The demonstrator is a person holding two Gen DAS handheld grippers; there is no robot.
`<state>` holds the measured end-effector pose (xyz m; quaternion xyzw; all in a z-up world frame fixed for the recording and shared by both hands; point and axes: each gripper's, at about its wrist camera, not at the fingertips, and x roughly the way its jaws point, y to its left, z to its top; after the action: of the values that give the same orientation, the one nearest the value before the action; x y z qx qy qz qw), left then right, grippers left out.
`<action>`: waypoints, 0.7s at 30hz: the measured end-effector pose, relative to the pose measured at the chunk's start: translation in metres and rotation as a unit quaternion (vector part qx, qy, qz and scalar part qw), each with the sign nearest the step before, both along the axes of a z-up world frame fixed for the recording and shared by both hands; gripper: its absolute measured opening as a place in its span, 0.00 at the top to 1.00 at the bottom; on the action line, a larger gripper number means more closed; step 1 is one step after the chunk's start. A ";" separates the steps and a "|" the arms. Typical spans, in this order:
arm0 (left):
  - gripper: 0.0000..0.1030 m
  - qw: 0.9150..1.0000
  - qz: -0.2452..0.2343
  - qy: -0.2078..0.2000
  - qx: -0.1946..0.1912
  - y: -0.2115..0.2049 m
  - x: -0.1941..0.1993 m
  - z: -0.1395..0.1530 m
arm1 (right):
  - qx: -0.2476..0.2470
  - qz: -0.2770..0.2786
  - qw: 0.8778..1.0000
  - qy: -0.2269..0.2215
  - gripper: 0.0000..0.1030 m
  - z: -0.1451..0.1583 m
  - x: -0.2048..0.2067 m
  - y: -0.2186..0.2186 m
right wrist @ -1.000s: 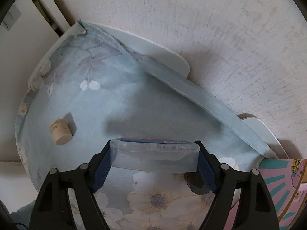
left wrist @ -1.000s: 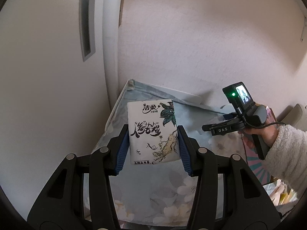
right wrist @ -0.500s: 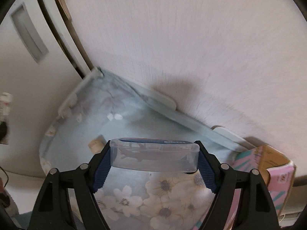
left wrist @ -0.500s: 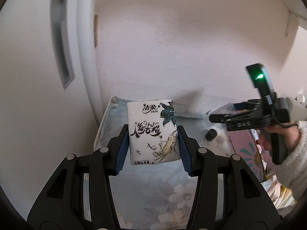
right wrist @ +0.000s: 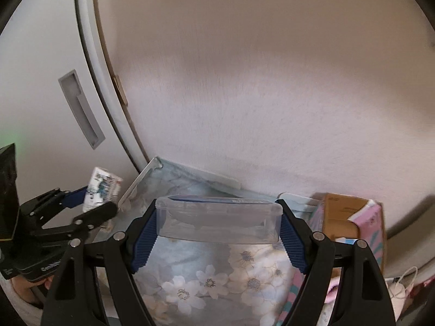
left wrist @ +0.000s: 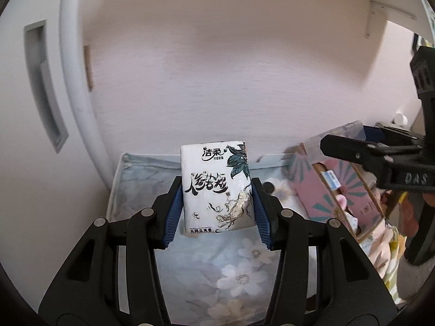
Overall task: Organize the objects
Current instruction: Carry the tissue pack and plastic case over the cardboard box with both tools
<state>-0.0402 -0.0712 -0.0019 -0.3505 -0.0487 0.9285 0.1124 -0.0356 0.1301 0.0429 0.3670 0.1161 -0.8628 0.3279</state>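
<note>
My left gripper (left wrist: 216,203) is shut on a white tissue pack (left wrist: 216,187) with black calligraphy and a teal leaf print, held upright above the floral tablecloth (left wrist: 239,269). My right gripper (right wrist: 218,226) is shut on a clear plastic box (right wrist: 218,221) with a blue edge, held level above the same cloth (right wrist: 206,277). In the left wrist view the right gripper (left wrist: 380,160) reaches in from the right with the clear box (left wrist: 334,138). In the right wrist view the left gripper (right wrist: 89,203) and tissue pack (right wrist: 102,188) show at the left.
A pink and teal cardboard box (left wrist: 339,190) (right wrist: 353,217) holding small items stands at the table's right. A small dark round object (left wrist: 269,186) lies near the back. A white wall (left wrist: 231,68) is behind, a white door with a grey recessed handle (right wrist: 81,108) at left.
Both grippers have lifted and drawn back from the table with their loads, so the table looks smaller and more wall shows. The small beige jar has dropped out of the right wrist view.
</note>
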 end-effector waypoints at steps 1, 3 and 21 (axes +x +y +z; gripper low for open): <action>0.57 1.000 -0.004 0.002 -0.001 0.001 0.001 0.001 | 0.000 -0.005 1.000 0.008 0.25 0.002 0.006 0.002; 0.57 1.000 -0.015 0.005 -0.003 0.004 0.003 0.004 | -0.005 -0.013 1.000 0.013 0.25 0.002 0.018 0.007; 0.57 0.999 -0.046 -0.010 -0.001 0.020 -0.011 -0.007 | 0.003 -0.053 0.999 0.001 0.25 -0.012 0.034 0.028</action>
<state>-0.0513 -0.0509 -0.0087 -0.3619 -0.0325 0.9188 0.1544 -0.0018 0.1577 0.0311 0.3728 0.0994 -0.8789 0.2804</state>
